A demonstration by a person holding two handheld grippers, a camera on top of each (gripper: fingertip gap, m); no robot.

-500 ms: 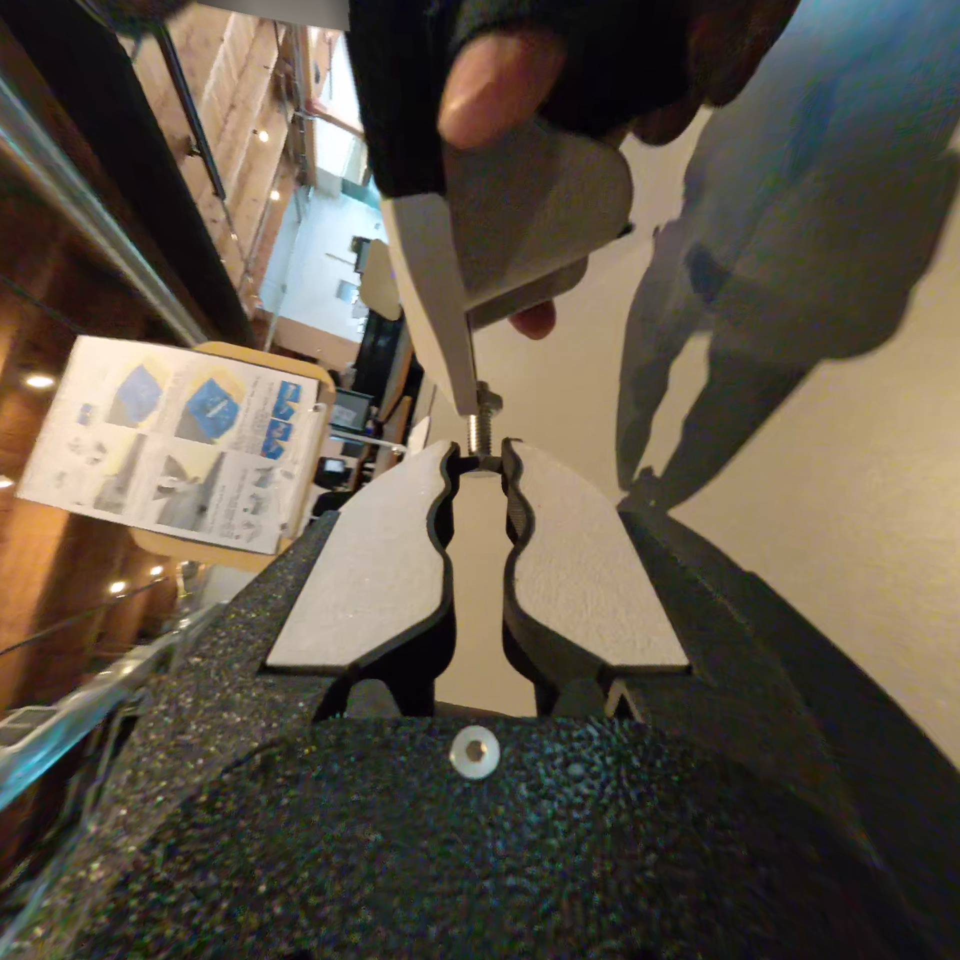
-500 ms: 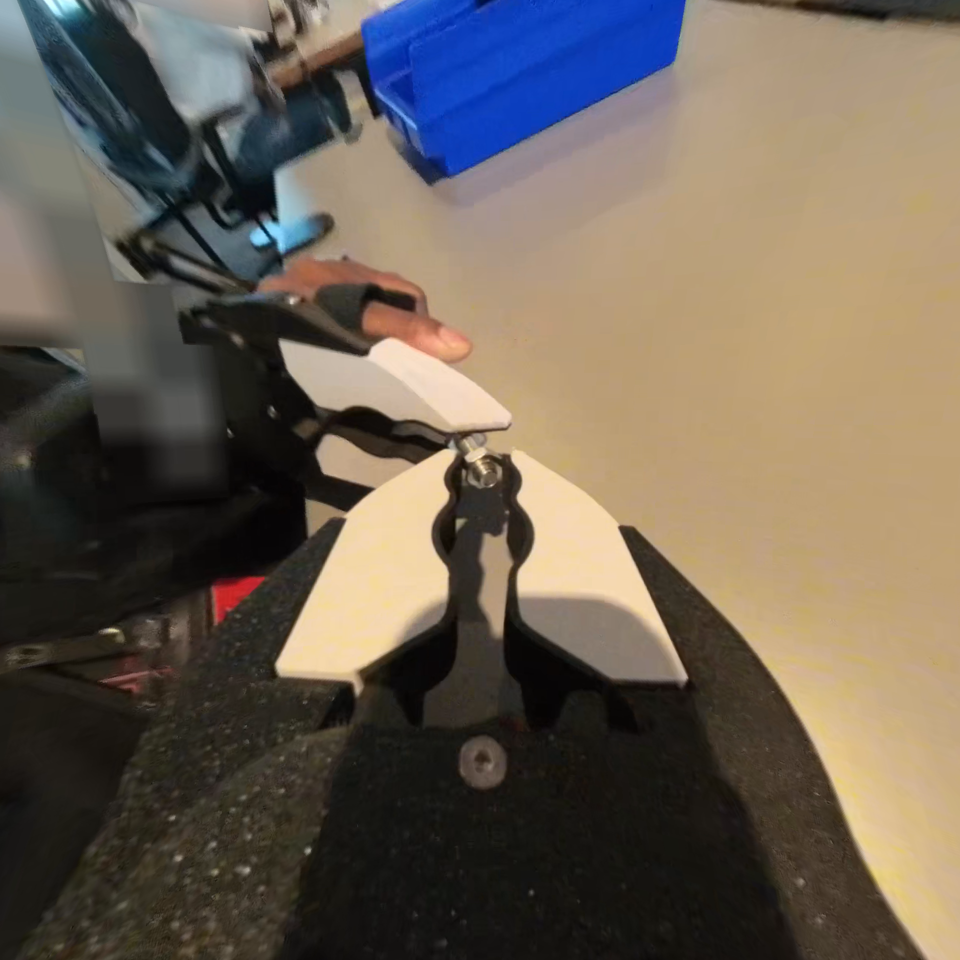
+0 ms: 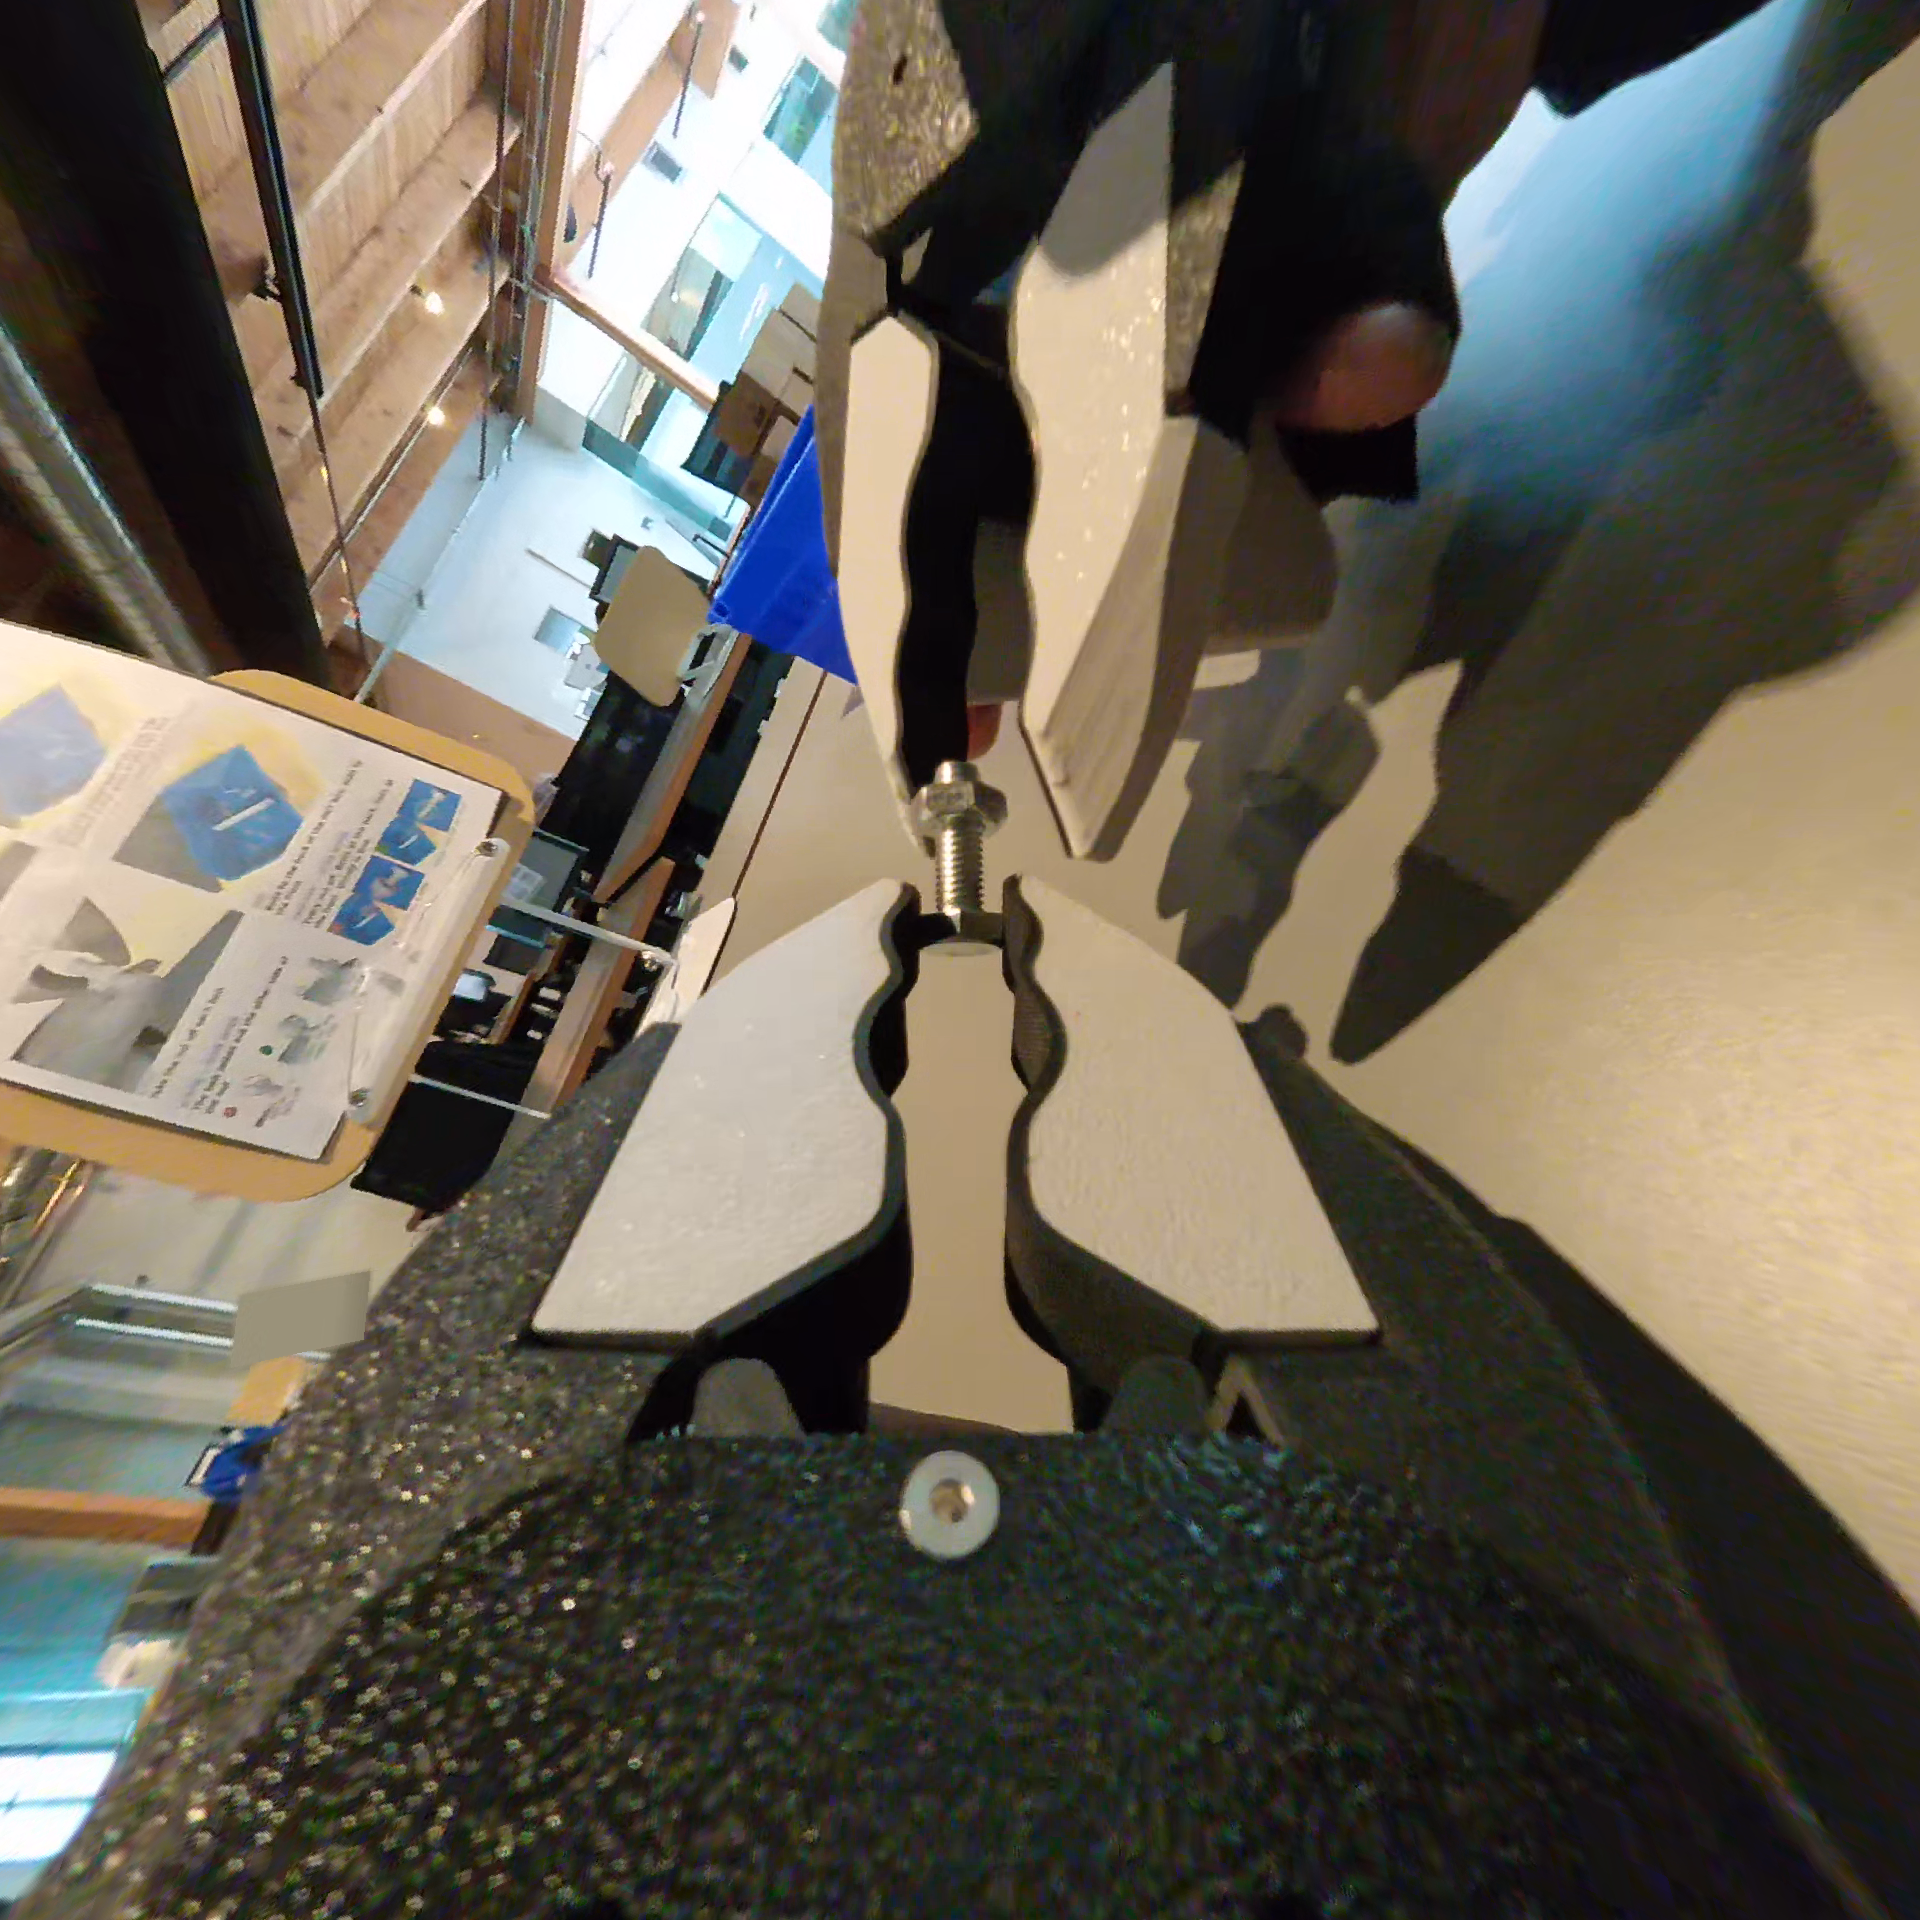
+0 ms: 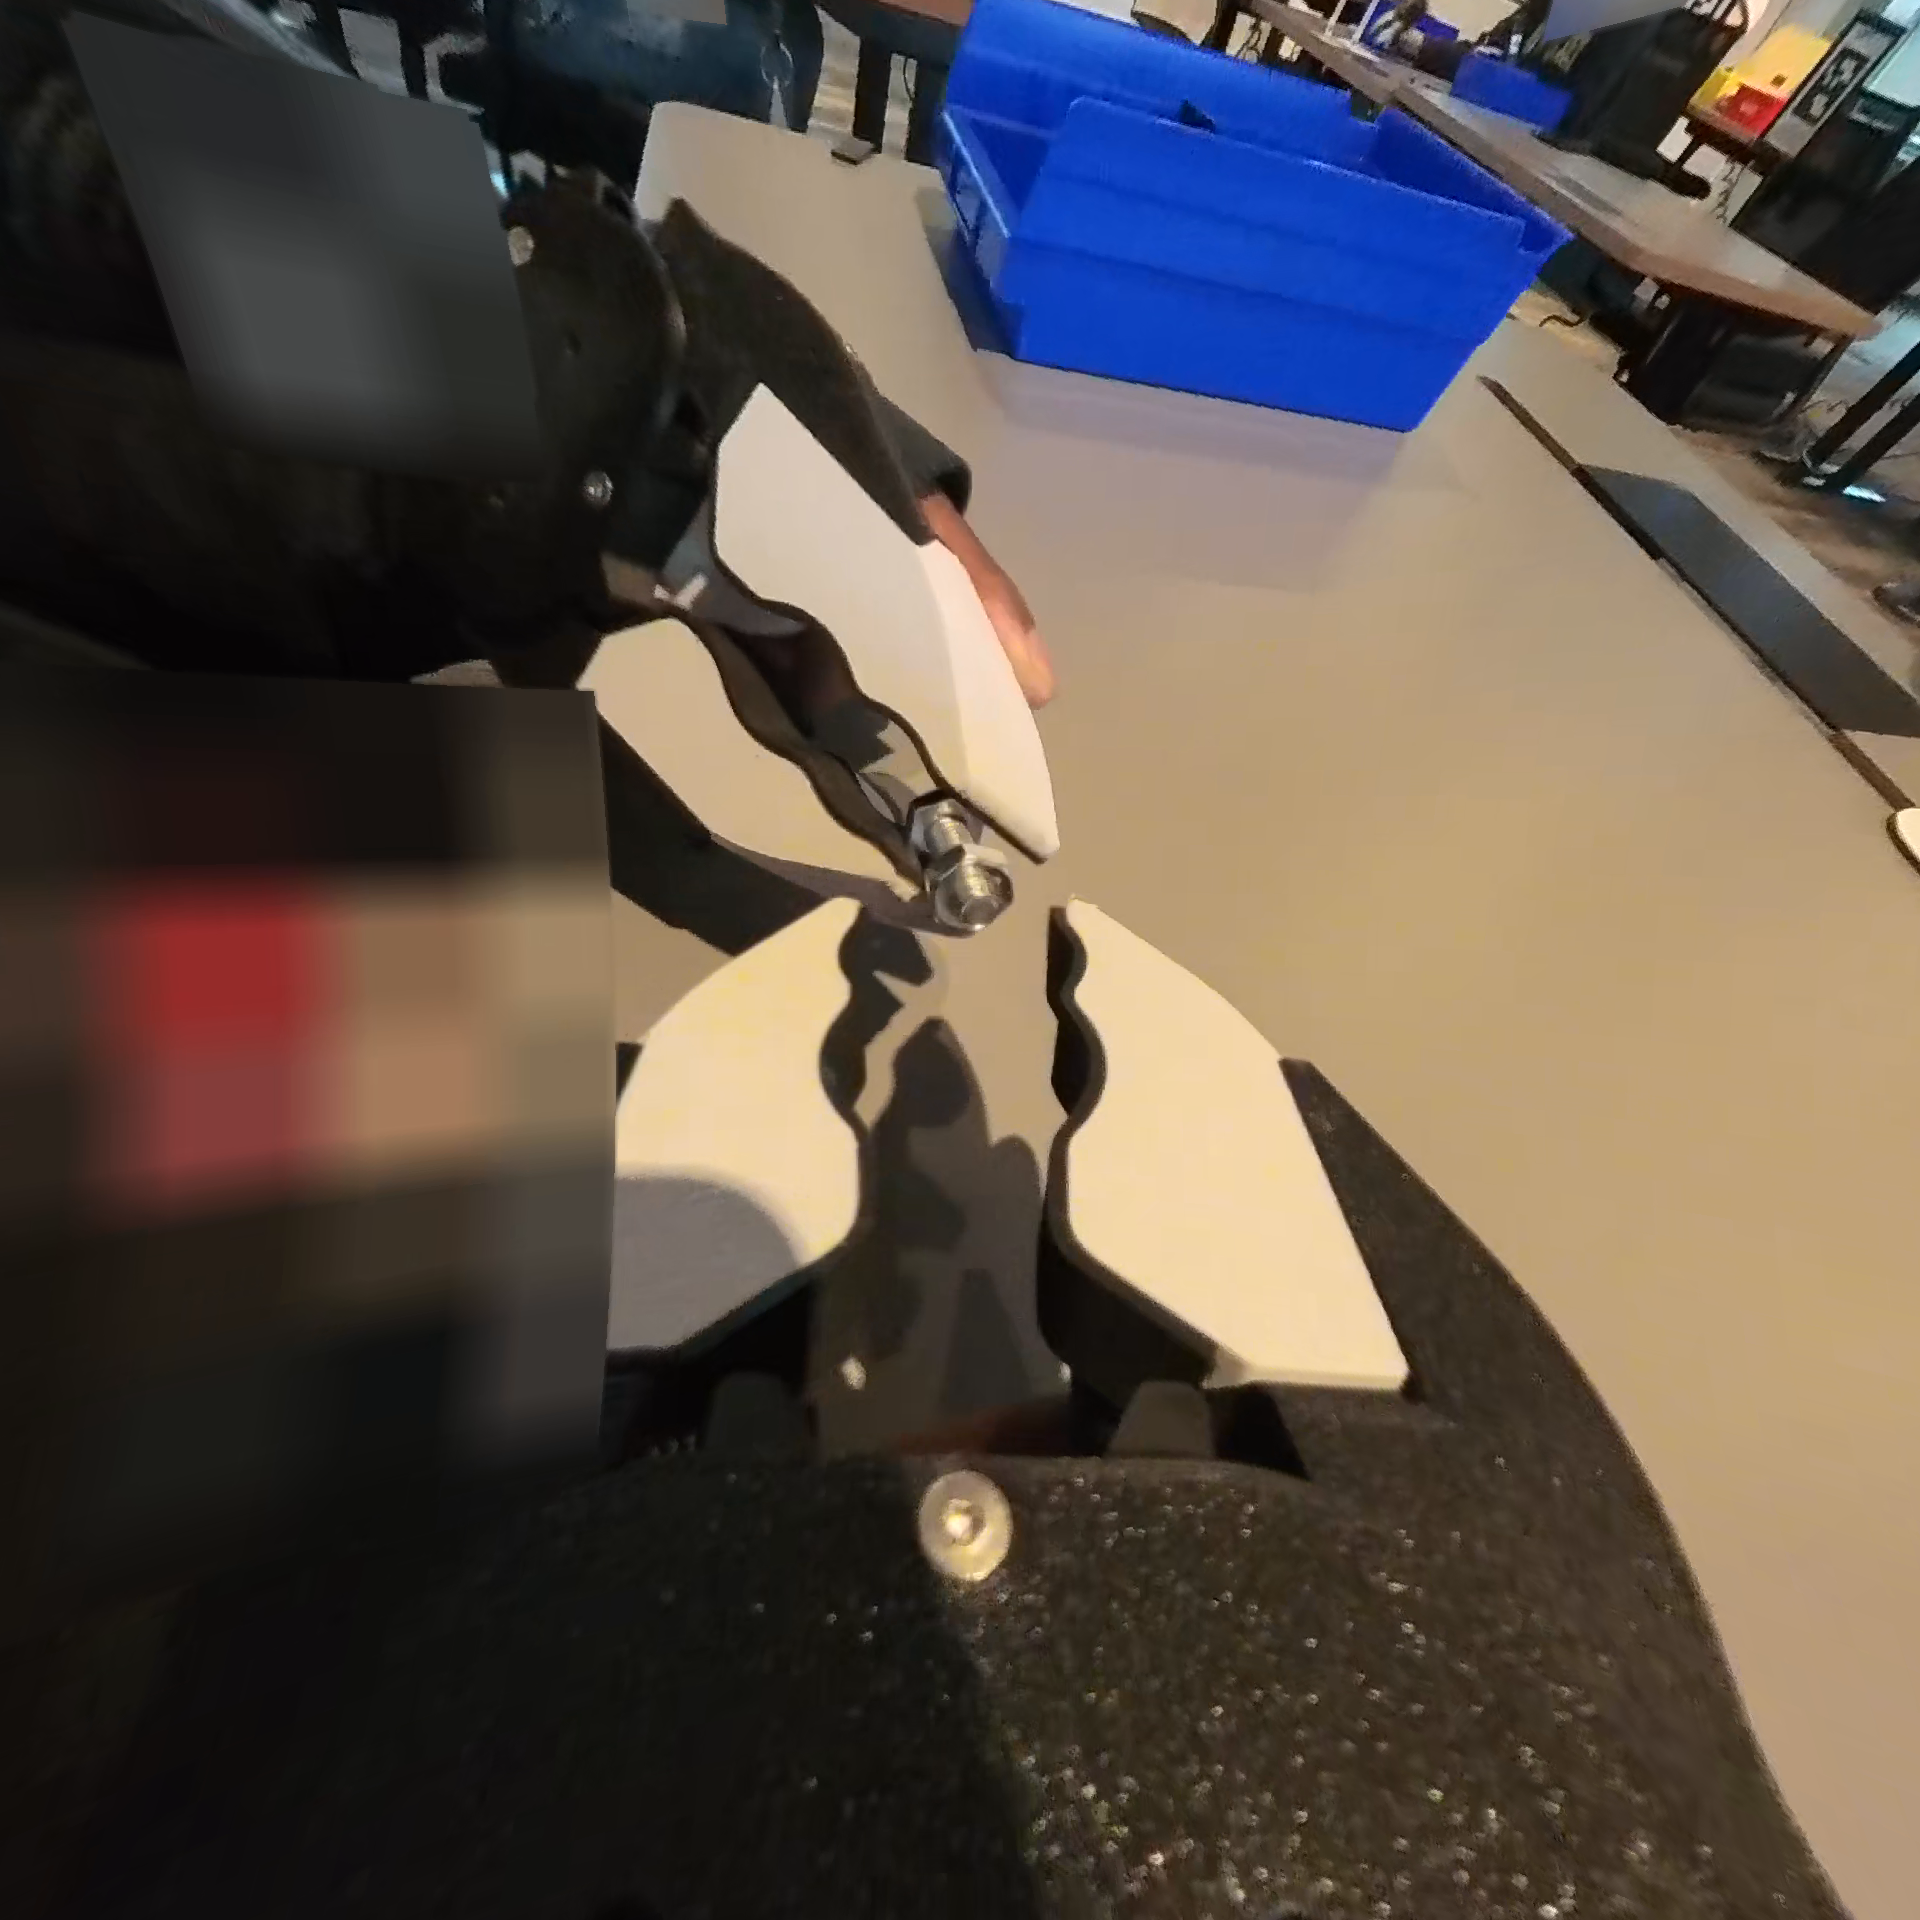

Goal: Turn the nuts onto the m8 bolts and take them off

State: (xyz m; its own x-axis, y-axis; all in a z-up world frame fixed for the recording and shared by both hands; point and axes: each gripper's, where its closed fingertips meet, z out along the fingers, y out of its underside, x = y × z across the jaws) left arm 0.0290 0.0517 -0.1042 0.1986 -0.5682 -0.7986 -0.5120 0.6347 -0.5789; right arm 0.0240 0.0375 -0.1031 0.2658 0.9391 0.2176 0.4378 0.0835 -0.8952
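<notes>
My left gripper (image 3: 961, 920) is shut on the head end of a silver M8 bolt (image 3: 961, 873), held up above the beige table (image 4: 1455, 831). A hex nut (image 3: 956, 802) sits on the far end of the thread. My right gripper (image 3: 997, 831) comes in from above with its jaws apart on either side of the nut. In the right wrist view, my right gripper (image 4: 961, 920) is open, and the nut (image 4: 974, 894) lies just past its left fingertip. There the left gripper (image 4: 935, 831) reaches in from the upper left, gripping the bolt (image 4: 940, 831).
Blue plastic bins (image 4: 1247, 229) stand at the far side of the table and also show in the left wrist view (image 3: 790, 561). A printed instruction sheet on a wooden board (image 3: 208, 904) stands to the left. A black strip (image 4: 1745, 592) lies on the table's right side. My two grippers' fingertips are within a few centimetres of each other.
My right gripper, which was shut on the nut, has opened and turned about the bolt's axis. The left gripper still holds the bolt.
</notes>
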